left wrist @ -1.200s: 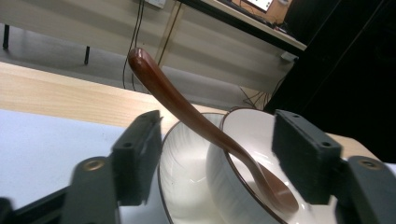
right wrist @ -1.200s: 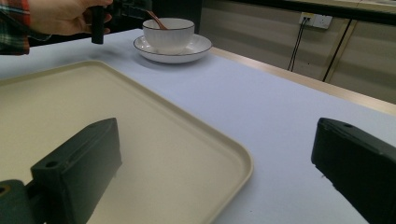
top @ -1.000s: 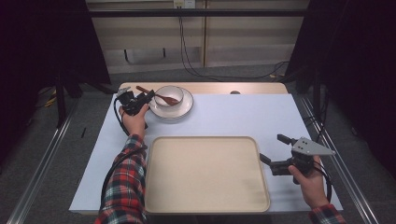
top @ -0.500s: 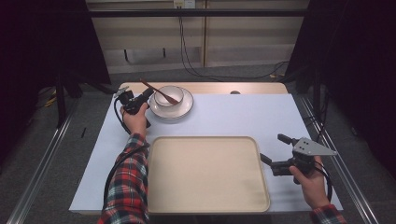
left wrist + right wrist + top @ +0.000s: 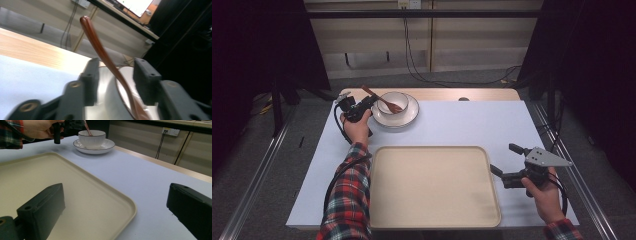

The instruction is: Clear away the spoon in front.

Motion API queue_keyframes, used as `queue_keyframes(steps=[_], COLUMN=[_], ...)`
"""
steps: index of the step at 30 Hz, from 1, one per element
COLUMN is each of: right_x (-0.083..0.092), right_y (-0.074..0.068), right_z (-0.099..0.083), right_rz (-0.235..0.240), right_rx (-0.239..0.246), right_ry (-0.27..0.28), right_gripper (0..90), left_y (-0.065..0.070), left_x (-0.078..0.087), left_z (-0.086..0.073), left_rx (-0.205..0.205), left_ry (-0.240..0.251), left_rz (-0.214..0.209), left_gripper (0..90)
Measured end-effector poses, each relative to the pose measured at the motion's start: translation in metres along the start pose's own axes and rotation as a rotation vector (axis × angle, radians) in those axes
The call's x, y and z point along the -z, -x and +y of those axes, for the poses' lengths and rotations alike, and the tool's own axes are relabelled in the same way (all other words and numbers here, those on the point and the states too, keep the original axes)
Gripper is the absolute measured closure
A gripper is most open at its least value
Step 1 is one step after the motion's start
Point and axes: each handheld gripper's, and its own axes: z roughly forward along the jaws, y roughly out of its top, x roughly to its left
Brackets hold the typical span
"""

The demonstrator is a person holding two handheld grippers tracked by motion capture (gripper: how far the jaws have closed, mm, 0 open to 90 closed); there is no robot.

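A white bowl (image 5: 393, 102) stands on a white plate (image 5: 398, 119) at the far left of the table. A brown wooden spoon (image 5: 381, 99) leans in the bowl with its handle pointing up and left. My left gripper (image 5: 363, 105) is at the bowl's left side. In the left gripper view the spoon handle (image 5: 100, 48) runs between the jaws of my left gripper (image 5: 115, 72), which stand apart, open. My right gripper (image 5: 502, 158) is open at the right edge of the cream tray (image 5: 432, 186), empty. From the right gripper view I see the tray (image 5: 75, 192) and the bowl (image 5: 91, 136).
A pale blue mat (image 5: 472, 125) covers the table, with a wooden strip (image 5: 447, 93) along the far edge. Cables hang behind the table. The tray lies bare at the near middle, between my two forearms.
My left gripper has edged forward to the bowl, and its jaws now sit either side of the spoon handle. The right gripper has stayed where it was.
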Motion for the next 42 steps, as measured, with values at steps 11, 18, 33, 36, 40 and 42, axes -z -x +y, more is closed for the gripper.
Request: queue_keyframes(steps=[11, 18, 33, 36, 40, 42], right_x=[0.0, 0.0, 0.002, 0.001, 0.001, 0.001], right_y=[0.0, 0.0, -0.003, -0.003, -0.003, -0.003], right_z=[0.0, 0.0, 0.002, 0.002, 0.002, 0.002], right_rz=[0.003, 0.004, 0.003, 0.012, 0.009, 0.012], right_rx=[-0.005, -0.007, 0.028, 0.023, 0.027, 0.028], right_ry=[-0.003, -0.003, 0.004, -0.001, -0.002, 0.001], right_gripper=[1.4, 1.5, 1.5, 1.5, 1.5, 1.5], left_y=[-0.002, 0.01, 0.036, 0.041, 0.045, 0.046], left_x=[-0.029, -0.014, 0.029, 0.036, 0.043, 0.045], left_z=[-0.001, 0.013, 0.034, 0.038, 0.044, 0.046], left_rx=[0.073, 0.104, 0.032, 0.034, 0.033, 0.03], left_ry=[-0.008, 0.07, 0.07, 0.081, 0.084, 0.084], left_rz=[0.021, -0.042, -0.129, -0.142, -0.17, -0.179], left_gripper=[70.8, 83.0, 84.3, 84.4, 84.4, 84.4])
